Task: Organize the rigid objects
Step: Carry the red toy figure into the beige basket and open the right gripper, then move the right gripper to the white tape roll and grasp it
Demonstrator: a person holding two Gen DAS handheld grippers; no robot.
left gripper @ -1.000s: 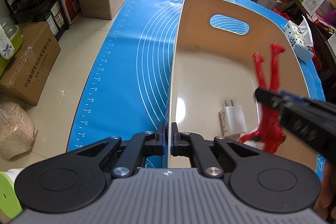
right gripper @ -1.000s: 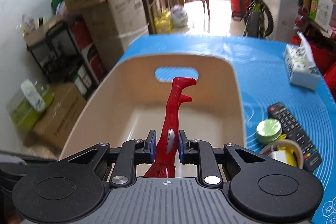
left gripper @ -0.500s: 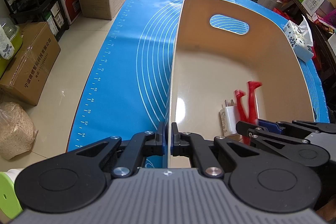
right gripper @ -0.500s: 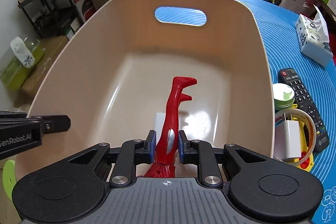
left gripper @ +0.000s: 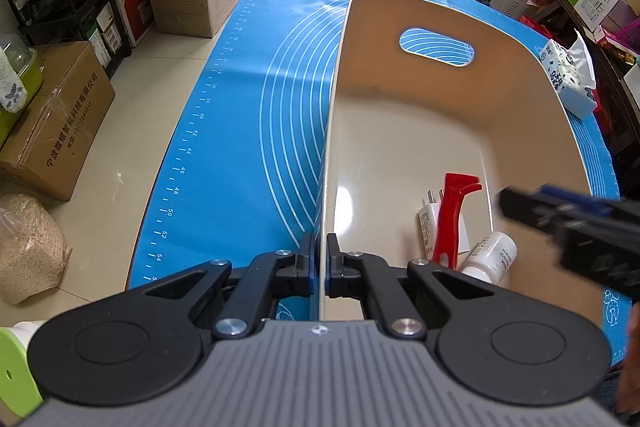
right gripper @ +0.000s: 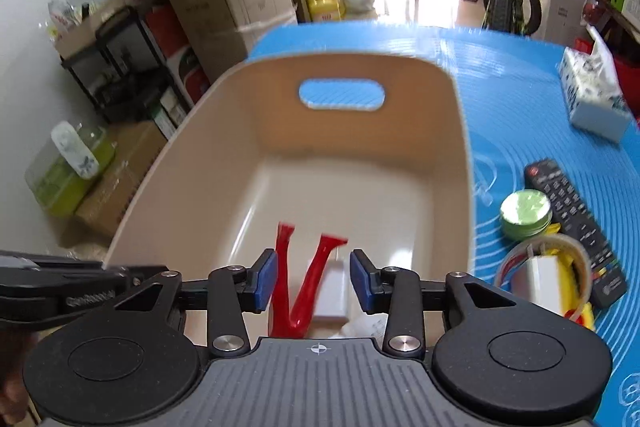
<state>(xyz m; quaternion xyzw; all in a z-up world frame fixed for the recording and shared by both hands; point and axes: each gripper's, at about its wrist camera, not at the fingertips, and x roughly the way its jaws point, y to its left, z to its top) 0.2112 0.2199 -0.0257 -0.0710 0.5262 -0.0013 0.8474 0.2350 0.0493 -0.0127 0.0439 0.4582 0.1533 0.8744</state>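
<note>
- Desk [left gripper: 240, 131], covered by a blue mat: it carries the beige bin [left gripper: 532, 131], whose long axis runs away from both cameras toward the wall with the handle slot.
- Left gripper [left gripper: 320, 267]: jaws clenched on the bin's near-left rim, the thin wall standing between the pads; it steadies the bin and, compared with the earlier frames, has not shifted.
- Right gripper [right gripper: 314, 281]: jaws released, blue pads well apart with nothing pressed between them; they have just been opening. In the left wrist view it shows blurred, at the bin's right side.
- Red clip [right gripper: 304, 283]: now on the bin floor at the near end, below and just ahead of the right jaws, its two arms splayed in a V pointing toward the far wall. One second ago it was pinched upright in the right jaws above the bin; now it lies free.
- White charger [left gripper: 430, 223] touches the clip's left side; a small white bottle [left gripper: 494, 259] lies just beside, nearer the right wall.
- Still outside, right of the bin: green tin [right gripper: 526, 213], remote control [right gripper: 576, 223], tape roll [right gripper: 548, 267]. The right hand is the nearer, so the next pick likely falls to it.
</note>
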